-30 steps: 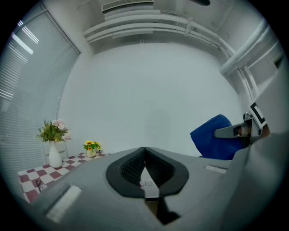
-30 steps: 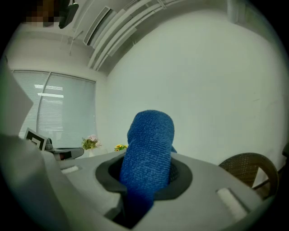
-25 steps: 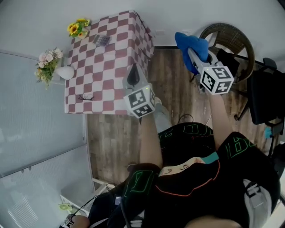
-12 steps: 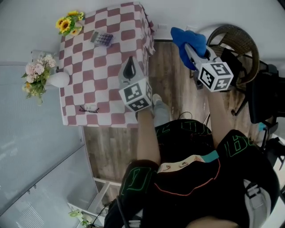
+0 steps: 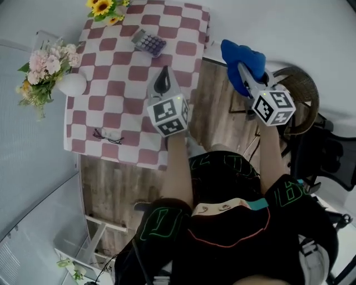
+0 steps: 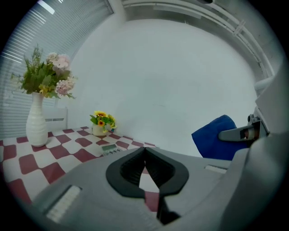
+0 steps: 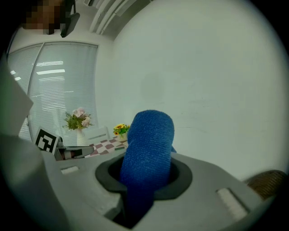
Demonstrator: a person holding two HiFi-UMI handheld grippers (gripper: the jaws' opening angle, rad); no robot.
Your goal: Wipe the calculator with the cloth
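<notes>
My left gripper (image 5: 163, 79) and right gripper (image 5: 243, 69) are grey with black pads (image 6: 128, 171), each bearing a white cube (image 5: 167, 115) of black square markers; my black shirt (image 5: 233, 236) shows green outlines

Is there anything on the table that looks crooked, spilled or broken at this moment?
Nothing is spilled or broken. Only the calculator lies slanted against the squares of the tablecloth, and the glasses rest close to the table's near edge. The vase of pink flowers stands upright.

Checked table (image 5: 117, 83), white vase of pink flowers (image 5: 72, 84) at its edge, small sunflower pot (image 5: 105, 6), spectacles (image 5: 107, 136), wicker chair (image 5: 297, 89)
</notes>
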